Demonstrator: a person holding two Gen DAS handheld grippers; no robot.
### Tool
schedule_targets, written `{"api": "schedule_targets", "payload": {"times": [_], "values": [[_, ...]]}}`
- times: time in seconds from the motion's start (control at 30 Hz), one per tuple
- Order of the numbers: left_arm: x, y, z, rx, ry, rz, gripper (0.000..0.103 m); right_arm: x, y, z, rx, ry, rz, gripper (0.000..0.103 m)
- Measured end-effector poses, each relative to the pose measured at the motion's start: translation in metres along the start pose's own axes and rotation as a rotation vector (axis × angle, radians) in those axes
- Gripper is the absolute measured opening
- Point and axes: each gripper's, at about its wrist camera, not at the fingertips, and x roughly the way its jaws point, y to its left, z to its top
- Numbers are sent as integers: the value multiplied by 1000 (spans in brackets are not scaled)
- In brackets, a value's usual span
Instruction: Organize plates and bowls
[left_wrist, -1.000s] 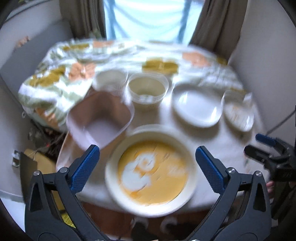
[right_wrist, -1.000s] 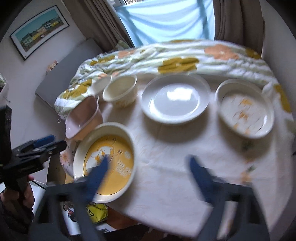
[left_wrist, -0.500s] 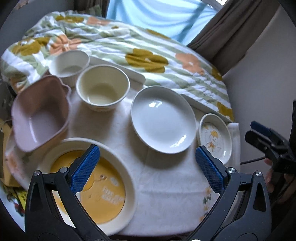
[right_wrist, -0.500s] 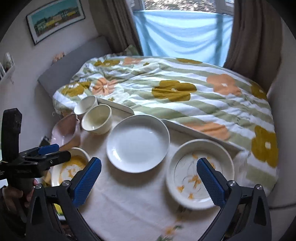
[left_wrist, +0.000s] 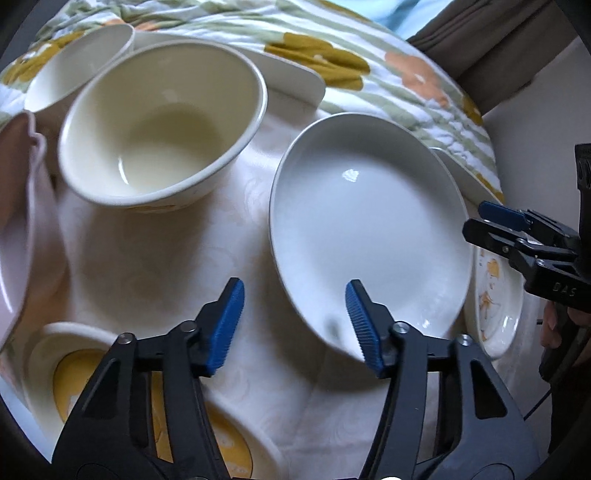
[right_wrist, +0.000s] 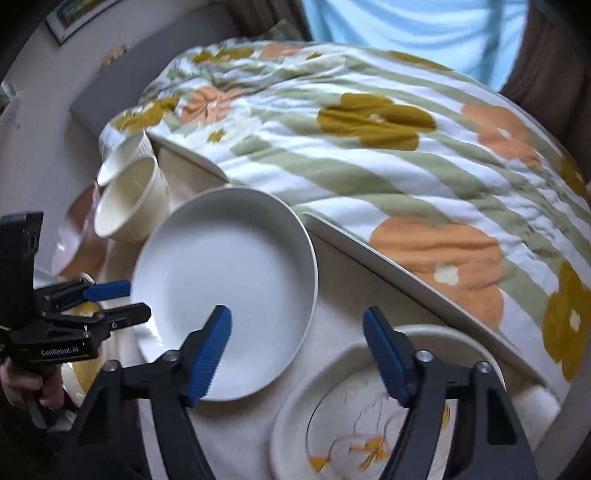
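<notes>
Now both of my grippers sit much lower and closer over the table than a second ago, and both have just been closing from full spread. My left gripper (left_wrist: 293, 325) is half-narrowed, straddling the near rim of the wide, shallow plain white ceramic plate (left_wrist: 369, 225): one blue pad over the plate's bowl, the other over bare cloth, neither pressing, so nothing is held. My right gripper (right_wrist: 297, 356) stands a bit wider, empty, one pad over that same plate's near edge, the other above the round white dish with orange printed figures (right_wrist: 340, 435) at about five o'clock from the plate. I judge this as lining up a two-sided lift of the white plate, the first move toward stacking. At ten o'clock from the plate stands a deep cream bowl (left_wrist: 162, 125), a smaller white cup (left_wrist: 74, 62) beyond it, a pale pink dish (left_wrist: 18, 206) at nine, a yellow-centred plate (left_wrist: 74, 373) at seven. Everything rests on a white embossed cloth (left_wrist: 155, 266); behind lies a striped quilt with ochre and orange flowers (right_wrist: 388, 147), then brown curtains (right_wrist: 554, 40).
</notes>
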Motion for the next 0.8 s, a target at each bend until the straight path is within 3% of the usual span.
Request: {"api": "schedule_targets", "payload": {"times": [0.17,0.23,0.3,0.47,0.8], "values": [[7,-5,5,17,-5,20,47,18,-4,5,-36,23,27,51],[8,-9,7,28,-9,32,36,23,-6,4,-41,31,45,46],[9,-12,9,42,-7,39,28,27,-8,4,-43,40,61,32],[9,-14,10,55,-19,59,26,33,-12,2,-30,41,70,16],[5,-19,11,93,-31,90,26,29,-14,-1,-3,21,86,15]]}}
